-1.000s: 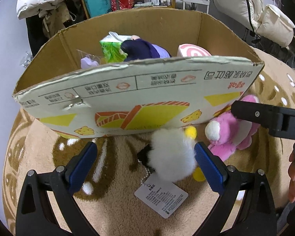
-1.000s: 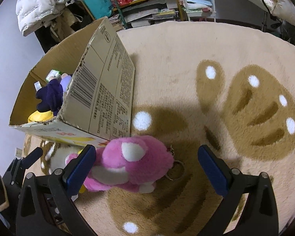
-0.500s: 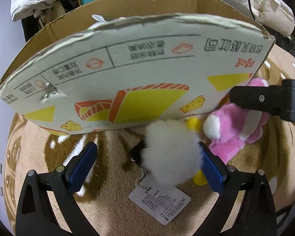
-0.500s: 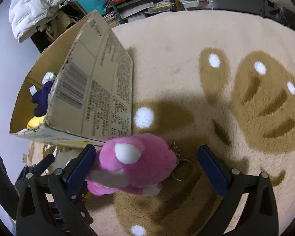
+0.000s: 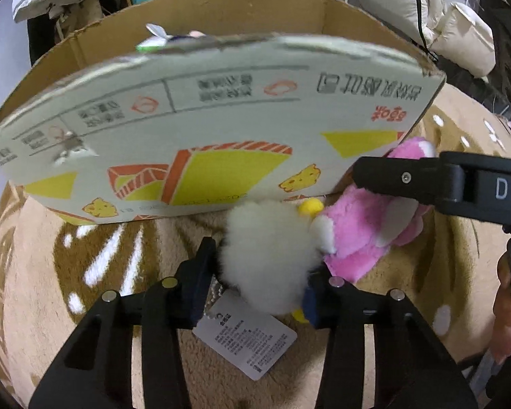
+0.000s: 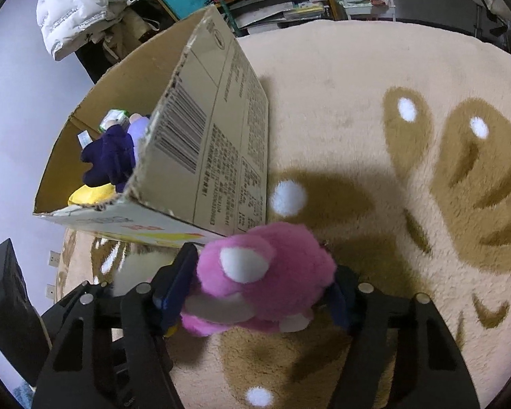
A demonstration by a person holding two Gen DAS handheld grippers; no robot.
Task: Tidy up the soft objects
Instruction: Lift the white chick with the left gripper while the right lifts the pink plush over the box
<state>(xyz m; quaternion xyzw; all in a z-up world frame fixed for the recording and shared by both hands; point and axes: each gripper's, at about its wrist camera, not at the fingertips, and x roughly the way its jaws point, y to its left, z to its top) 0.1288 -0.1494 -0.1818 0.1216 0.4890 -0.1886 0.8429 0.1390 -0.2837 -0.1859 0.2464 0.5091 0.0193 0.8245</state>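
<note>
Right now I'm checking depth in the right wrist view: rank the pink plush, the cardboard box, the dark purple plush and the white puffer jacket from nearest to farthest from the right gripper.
1. pink plush: clamped between the right gripper's fingers.
2. cardboard box: just ahead, to the left.
3. dark purple plush: inside the box, left.
4. white puffer jacket: far back, upper left.

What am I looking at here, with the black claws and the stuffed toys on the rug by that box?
A person holds two handheld grippers, each with a camera looking along its fingers. In the left camera's picture, the left gripper is closed on a white fluffy toy with a paper tag. In the right camera's picture, the right gripper squeezes a pink plush. Both toys sit on a beige rug beside a cardboard box already holding other soft toys.
</note>
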